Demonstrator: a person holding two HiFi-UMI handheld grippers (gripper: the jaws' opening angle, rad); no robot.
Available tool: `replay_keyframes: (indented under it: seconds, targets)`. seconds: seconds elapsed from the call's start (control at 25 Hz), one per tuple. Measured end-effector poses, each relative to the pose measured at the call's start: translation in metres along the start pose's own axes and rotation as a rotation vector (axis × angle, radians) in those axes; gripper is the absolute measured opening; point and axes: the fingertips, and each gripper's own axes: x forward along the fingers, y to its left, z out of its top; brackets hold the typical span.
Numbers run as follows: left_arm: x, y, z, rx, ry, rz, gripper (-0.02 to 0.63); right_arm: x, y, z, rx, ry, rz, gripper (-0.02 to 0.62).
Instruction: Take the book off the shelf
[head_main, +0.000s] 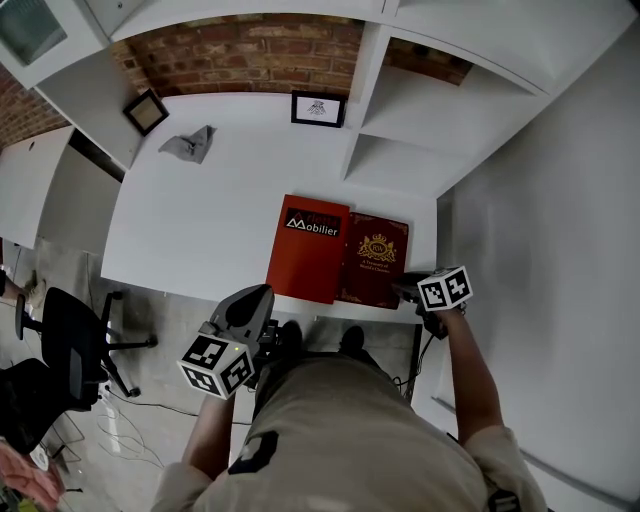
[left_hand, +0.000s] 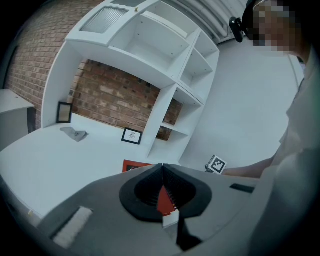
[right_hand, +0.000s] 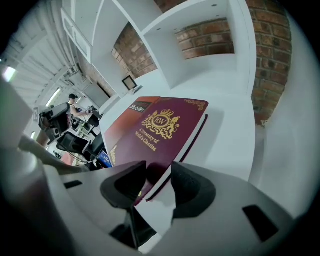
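The maroon hardback book with a gold crest (head_main: 373, 260) lies flat on the white bench (head_main: 200, 220), clear of the white shelf unit (head_main: 400, 150) at its 12 o'clock. A glossy red book (head_main: 308, 248) lies just beside it at 9 o'clock. The right hand-held gripper (right_hand: 159, 177) sits at the maroon book's 4 o'clock corner, jaws apart around that corner without pinching it. The left hand-held gripper (left_hand: 162, 167) hangs at the red book's 7 o'clock, jaws together and empty. The hardback looks stiff, fairly heavy and smooth. A corner grip would probably let it swing, so a deeper bite along the near edge seems safer.
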Motion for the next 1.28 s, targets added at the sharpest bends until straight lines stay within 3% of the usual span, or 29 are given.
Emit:
replay_keyframes:
  seconds: [0.2, 0.32, 0.36, 0.4, 0.44, 0.6, 0.84, 1.0, 1.16, 1.28]
  targets:
    - [-0.011, 0.017, 0.007, 0.006, -0.015, -0.015, 0.005, -0.043, 0.002, 0.035, 0.068, -0.191, -0.106, 0.172]
    - [-0.017, 0.03, 0.007, 0.005, -0.015, -0.019, 0.005, -0.059, 0.027, 0.05, 0.055, -0.264, -0.118, 0.169]
    - [-0.018, 0.033, 0.008, 0.004, -0.017, -0.024, 0.005, -0.061, 0.041, 0.053, 0.056, -0.277, -0.1, 0.133]
    - [-0.02, 0.036, 0.009, 0.003, -0.017, -0.031, 0.005, -0.062, 0.057, 0.057, 0.061, -0.293, -0.07, 0.044]
    - [-0.021, 0.038, 0.009, 0.003, -0.016, -0.041, 0.005, -0.062, 0.077, 0.06, 0.065, -0.315, -0.029, 0.023]
    - [-0.024, 0.043, 0.009, 0.023, -0.007, -0.103, 0.005, -0.052, 0.16, 0.076, 0.063, -0.418, 0.143, 0.008]
    - [-0.03, 0.057, 0.005, 0.044, -0.008, -0.16, 0.003, -0.032, 0.26, 0.091, 0.088, -0.535, 0.274, 0.009]
    - [-0.032, 0.07, 0.004, 0.041, -0.002, -0.156, 0.003, -0.032, 0.297, 0.103, 0.086, -0.56, 0.336, 0.009]
    - [-0.045, 0.072, 0.005, 0.037, -0.019, -0.146, 0.003, -0.029, 0.336, 0.11, 0.057, -0.556, 0.456, 0.009]
    - [-0.055, 0.068, 0.004, 0.038, -0.03, -0.144, 0.003, -0.025, 0.359, 0.108, -0.002, -0.53, 0.477, 0.008]
